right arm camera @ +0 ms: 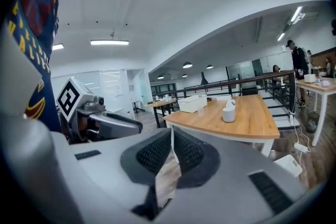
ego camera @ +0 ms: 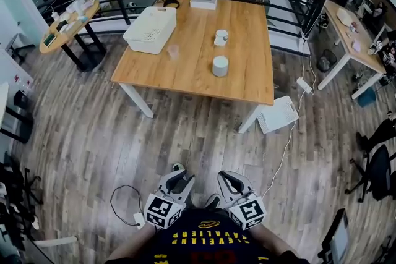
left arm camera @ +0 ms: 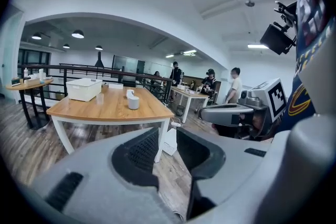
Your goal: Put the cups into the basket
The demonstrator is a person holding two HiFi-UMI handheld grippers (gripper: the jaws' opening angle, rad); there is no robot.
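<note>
A wooden table (ego camera: 185,74) fills the middle of an open room, with a white basket (ego camera: 150,28) on its far left corner. Well short of the table's near edge, the left gripper (ego camera: 178,169) holds its jaws a narrow way apart with nothing between them, and the right gripper (ego camera: 224,175) beside it has its jaws closed together, empty. Three cups stand on the table outside the basket: a clear cup (ego camera: 173,51) just beside it, a white mug (ego camera: 221,38) right of centre, and a pale cup (ego camera: 220,65) nearer the front edge.
</note>
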